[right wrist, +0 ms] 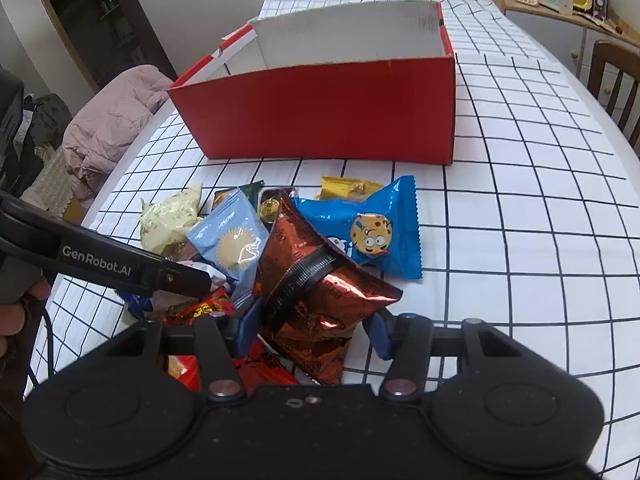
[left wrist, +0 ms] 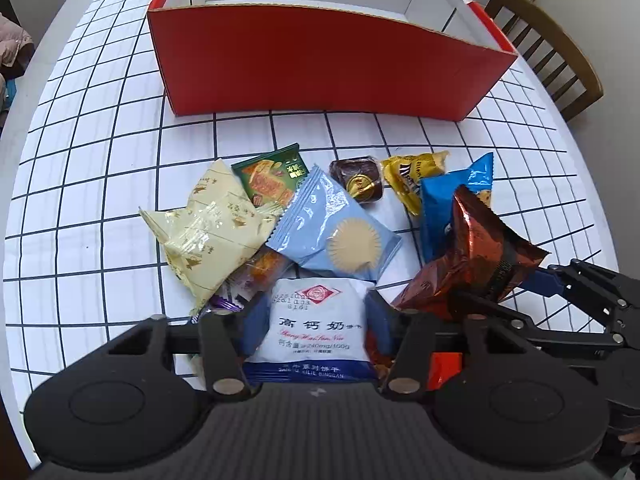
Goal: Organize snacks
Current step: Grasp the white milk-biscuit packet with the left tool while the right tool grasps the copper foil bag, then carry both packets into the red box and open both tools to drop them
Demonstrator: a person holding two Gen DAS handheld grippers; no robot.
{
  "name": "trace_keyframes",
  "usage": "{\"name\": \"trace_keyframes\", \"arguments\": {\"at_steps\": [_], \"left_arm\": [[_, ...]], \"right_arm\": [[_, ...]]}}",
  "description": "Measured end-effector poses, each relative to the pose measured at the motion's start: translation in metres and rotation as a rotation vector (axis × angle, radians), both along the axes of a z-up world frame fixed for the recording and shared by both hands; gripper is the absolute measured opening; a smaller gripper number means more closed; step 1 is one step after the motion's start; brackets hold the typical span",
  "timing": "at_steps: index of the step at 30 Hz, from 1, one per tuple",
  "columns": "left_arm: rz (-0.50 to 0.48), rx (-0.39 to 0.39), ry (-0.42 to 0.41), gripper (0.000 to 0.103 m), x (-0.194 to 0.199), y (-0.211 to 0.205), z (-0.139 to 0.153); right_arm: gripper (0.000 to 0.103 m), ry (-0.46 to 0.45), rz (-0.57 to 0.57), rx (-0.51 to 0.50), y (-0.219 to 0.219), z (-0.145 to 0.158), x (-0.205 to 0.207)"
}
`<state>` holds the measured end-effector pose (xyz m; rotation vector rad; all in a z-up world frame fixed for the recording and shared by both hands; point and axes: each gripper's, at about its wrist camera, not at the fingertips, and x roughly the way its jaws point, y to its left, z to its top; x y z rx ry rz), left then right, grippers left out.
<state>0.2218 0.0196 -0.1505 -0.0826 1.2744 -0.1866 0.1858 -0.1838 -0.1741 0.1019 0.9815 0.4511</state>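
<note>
A heap of snack packets lies on the checked tablecloth in front of an open red box (left wrist: 320,56) (right wrist: 320,108). My left gripper (left wrist: 318,324) points down at the heap, and its blue pads press both sides of a white biscuit packet (left wrist: 316,332). My right gripper (right wrist: 314,330) is shut on a crinkled copper-brown packet (right wrist: 320,292) (left wrist: 480,256), which stands tilted up at the right of the heap. Just behind lie a light blue packet (left wrist: 340,228) and a blue cookie packet (right wrist: 368,228).
A cream packet (left wrist: 208,232), a green packet (left wrist: 272,180), a dark cake (left wrist: 360,180) and a yellow candy bag (left wrist: 408,176) lie in the heap. A wooden chair (left wrist: 552,48) stands at the table's right edge. A pink jacket (right wrist: 112,120) lies off its left side.
</note>
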Motion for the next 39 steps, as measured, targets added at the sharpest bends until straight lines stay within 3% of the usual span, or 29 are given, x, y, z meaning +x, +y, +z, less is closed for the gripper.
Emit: {"name": "trace_keyframes", "arguments": {"at_steps": [4,17,29,39], "left_arm": [[0.020,0.013,-0.015,0.051,-0.005,0.000,0.000],[0.120,-0.062,-0.057,0.050,-0.025,0.019,0.020],[0.154,-0.099,-0.215,0.050,-0.027,0.020,0.093],[0.156,-0.054,-0.311,0.050,0.022,0.007,0.136]], "right_arm": [[0.045,-0.022,-0.009,0.004,-0.001,0.004,-0.004],[0.042,-0.084,-0.054,0.019,-0.011,0.033,-0.020],[0.042,-0.185,-0.028,-0.009,-0.017,0.086,-0.007],[0.042,-0.261,-0.014,-0.030,-0.018,0.124,0.051]]}}
